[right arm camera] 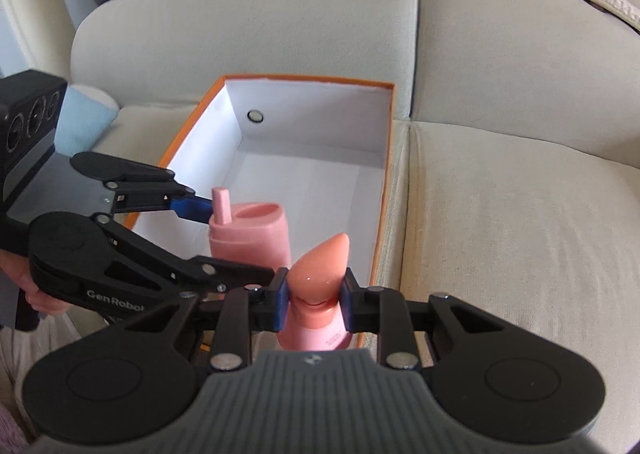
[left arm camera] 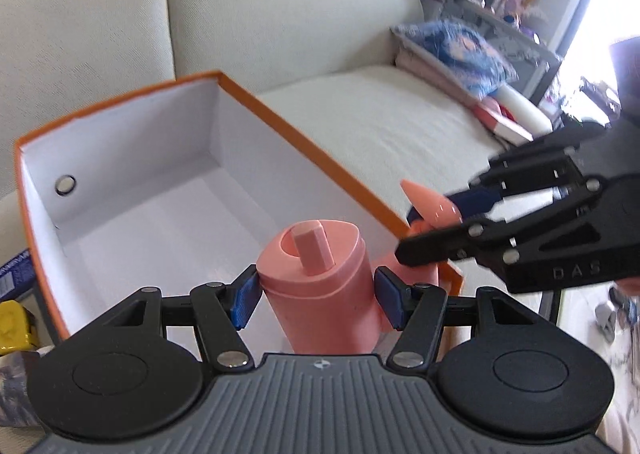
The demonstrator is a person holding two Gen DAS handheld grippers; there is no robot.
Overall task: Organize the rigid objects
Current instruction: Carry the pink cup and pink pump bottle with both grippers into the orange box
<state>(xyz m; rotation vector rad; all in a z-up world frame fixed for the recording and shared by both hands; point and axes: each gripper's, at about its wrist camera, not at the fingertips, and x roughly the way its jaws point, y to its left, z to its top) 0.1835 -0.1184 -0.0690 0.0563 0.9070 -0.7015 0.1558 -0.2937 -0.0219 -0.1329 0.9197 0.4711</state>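
Note:
An orange box (left arm camera: 256, 106) with a white inside lies open on the sofa; it also shows in the right wrist view (right arm camera: 304, 79). My left gripper (left arm camera: 316, 300) is shut on a pink cylinder (left arm camera: 320, 282) with a square peg on top, held upright over the box's near end; the cylinder also shows in the right wrist view (right arm camera: 250, 232). My right gripper (right arm camera: 316, 304) is shut on a pink cone-tipped piece (right arm camera: 320, 266), just right of the cylinder at the box's near corner. The right gripper (left arm camera: 436, 226) and its cone-tipped piece (left arm camera: 430, 204) show in the left wrist view.
The beige sofa seat (right arm camera: 520, 222) stretches right of the box. A blue patterned cushion (left arm camera: 460, 50), books and a white roll (left arm camera: 524, 110) lie at the sofa's far end. A yellow object (left arm camera: 14, 326) sits left of the box. A light blue item (right arm camera: 84, 118) lies left of the box.

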